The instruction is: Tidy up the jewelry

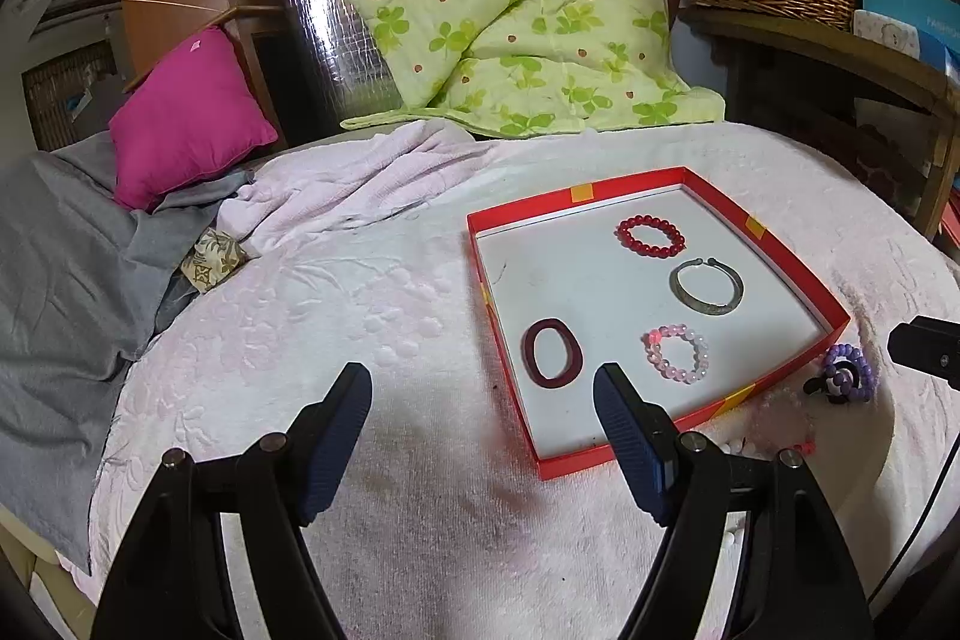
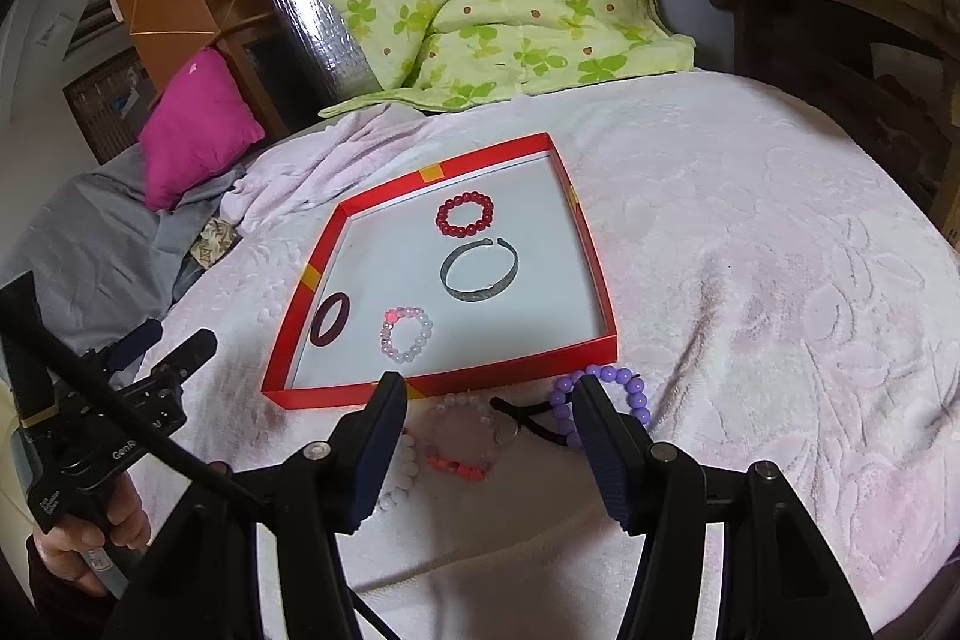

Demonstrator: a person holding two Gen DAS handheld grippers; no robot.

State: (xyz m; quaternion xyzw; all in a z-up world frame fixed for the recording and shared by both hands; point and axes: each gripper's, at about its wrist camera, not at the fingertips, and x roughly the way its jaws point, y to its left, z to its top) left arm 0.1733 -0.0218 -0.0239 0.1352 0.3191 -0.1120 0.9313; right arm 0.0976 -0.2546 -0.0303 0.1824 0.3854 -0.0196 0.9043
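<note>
Four bracelets lie apart in the red tray (image 2: pixel 602 297); both tongs (image 1: pixel 483 394) (image 2: pixel 487 403) gape, holding nothing.

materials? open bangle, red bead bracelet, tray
Bangle: looks like metal, dull grey-silver, thin rigid band with a gap at the far end; faint surface pattern, alloy unclear.
Red bracelet: glossy round beads with highlights, so glass, stone or plastic; cannot tell which.
Tray: likely cardboard, thin red walls, matte white floor, yellow tape at the edges.
</note>
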